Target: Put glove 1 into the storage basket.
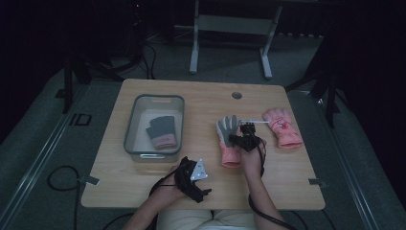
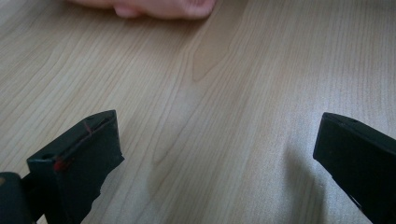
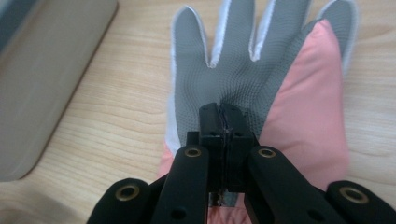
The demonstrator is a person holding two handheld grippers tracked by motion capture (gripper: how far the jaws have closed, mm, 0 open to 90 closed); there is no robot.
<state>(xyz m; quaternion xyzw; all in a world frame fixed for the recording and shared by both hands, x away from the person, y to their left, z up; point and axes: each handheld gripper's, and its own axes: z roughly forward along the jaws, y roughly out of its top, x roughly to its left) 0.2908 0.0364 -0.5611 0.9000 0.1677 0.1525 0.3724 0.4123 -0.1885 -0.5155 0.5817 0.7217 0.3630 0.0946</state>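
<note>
A pink glove with a grey palm [image 1: 229,139] lies palm up at the middle right of the wooden table [image 1: 201,103]. My right gripper [image 1: 244,134] is over it with its jaws pressed together. In the right gripper view the gripper's tips [image 3: 223,112] sit right at the grey palm [image 3: 243,60]; I cannot tell whether they pinch any fabric. A second pink glove [image 1: 282,127] lies to the right, back side up. My left gripper [image 1: 194,172] rests near the front edge. In its own view the left gripper [image 2: 219,158] stands open over bare wood.
A grey bin [image 1: 131,139] stands at the left of the table and holds a dark grey glove with a pink cuff [image 1: 163,130]. The bin's wall [image 3: 46,70] is close on the left in the right gripper view. A pink cuff edge [image 2: 154,7] shows at the top of the left gripper view.
</note>
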